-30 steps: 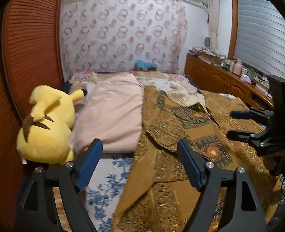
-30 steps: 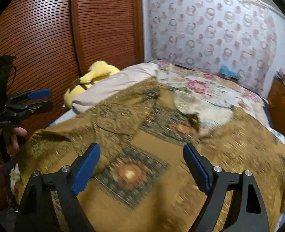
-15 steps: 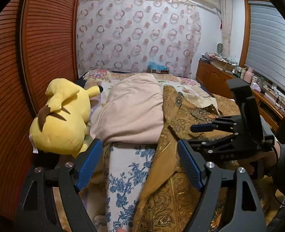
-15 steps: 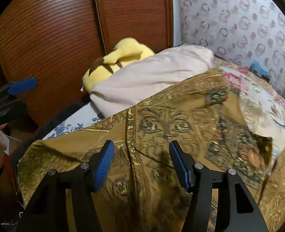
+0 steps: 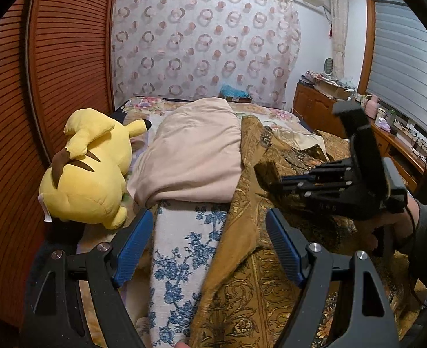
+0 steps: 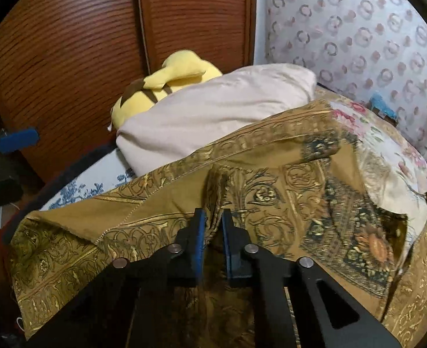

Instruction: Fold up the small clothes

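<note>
Brown patterned garment [image 6: 271,179] pinched in right tool [image 6: 213,232]; left tool [image 5: 207,246] spread wide.

Both fisheye views are lit by soft, fairly dim indoor light with a warm cast, and no hard shadows fall on the bed [image 5: 181,249]. Straight lines bow strongly toward the edges, and black vignetting fills the corners. The right wrist view is slightly soft, with the golden-brown garment [image 6: 271,179] blurred near the frame edges.
</note>
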### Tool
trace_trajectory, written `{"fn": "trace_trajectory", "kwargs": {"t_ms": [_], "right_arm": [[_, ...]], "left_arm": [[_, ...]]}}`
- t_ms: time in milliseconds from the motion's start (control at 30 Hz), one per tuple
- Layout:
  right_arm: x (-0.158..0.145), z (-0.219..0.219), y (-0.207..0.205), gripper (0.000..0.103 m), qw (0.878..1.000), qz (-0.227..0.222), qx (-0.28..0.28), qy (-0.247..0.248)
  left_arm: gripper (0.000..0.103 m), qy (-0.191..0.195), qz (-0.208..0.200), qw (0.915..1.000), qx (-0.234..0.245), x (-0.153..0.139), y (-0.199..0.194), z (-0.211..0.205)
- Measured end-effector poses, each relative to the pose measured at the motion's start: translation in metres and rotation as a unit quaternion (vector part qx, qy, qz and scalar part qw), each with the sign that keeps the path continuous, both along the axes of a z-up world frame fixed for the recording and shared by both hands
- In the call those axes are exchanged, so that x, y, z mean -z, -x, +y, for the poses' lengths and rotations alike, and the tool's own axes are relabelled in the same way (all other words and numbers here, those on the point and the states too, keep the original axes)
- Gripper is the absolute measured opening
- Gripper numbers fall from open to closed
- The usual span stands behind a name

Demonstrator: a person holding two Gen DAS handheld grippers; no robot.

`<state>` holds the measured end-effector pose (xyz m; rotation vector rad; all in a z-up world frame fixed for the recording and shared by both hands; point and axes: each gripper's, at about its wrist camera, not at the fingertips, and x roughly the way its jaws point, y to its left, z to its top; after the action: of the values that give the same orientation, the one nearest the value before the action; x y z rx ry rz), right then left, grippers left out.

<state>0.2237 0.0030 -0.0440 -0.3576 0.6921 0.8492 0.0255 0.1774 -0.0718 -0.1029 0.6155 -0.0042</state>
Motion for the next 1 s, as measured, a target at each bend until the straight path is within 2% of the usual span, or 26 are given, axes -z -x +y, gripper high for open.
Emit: {"fn": "trace_trajectory", "kwargs": {"t_ms": [100, 267, 433, 467, 500, 633, 700, 1000], "right_arm": [[-0.007, -0.016, 0.005, 0.008, 1.0, -0.007, 0.016, -0.019], [-0.019, -0.07, 0.015, 0.008, 0.997, -0.02, 0.051, -0.052], [-0.02, -0.117, 0.017, 0.008, 0.994, -0.009, 0.095, -0.05], [-0.019, -0.123, 0.018, 0.01, 0.994, -0.009, 0.102, -0.043], [-0.015, -0.129, 0.018, 0.019, 0.993, -0.01, 0.112, -0.033], [-0.008, -0.149, 0.014, 0.035, 0.99, -0.004, 0.138, -0.018], [-0.002, -0.162, 0.009, 0.046, 0.988, 0.001, 0.152, -0.01], [0.003, -0.201, -0.009, 0.047, 0.98, -0.004, 0.193, 0.035]], "left_arm": [[0.081, 0.0, 0.001, 1.0, 0.005, 0.001, -0.001, -0.004], [0.081, -0.003, 0.004, 0.9999, 0.016, 0.0, -0.002, -0.015], [0.081, -0.002, 0.004, 0.9997, 0.025, 0.0, -0.008, -0.025], [0.081, -0.002, 0.004, 0.9996, 0.027, -0.001, -0.01, -0.026], [0.081, -0.004, 0.004, 0.9995, 0.03, -0.002, -0.012, -0.029], [0.081, -0.01, 0.006, 0.9992, 0.039, -0.004, -0.023, -0.039], [0.081, -0.011, 0.009, 0.9988, 0.048, -0.005, -0.032, -0.044], [0.081, -0.029, 0.047, 0.9957, 0.074, -0.002, -0.097, -0.063]]}}
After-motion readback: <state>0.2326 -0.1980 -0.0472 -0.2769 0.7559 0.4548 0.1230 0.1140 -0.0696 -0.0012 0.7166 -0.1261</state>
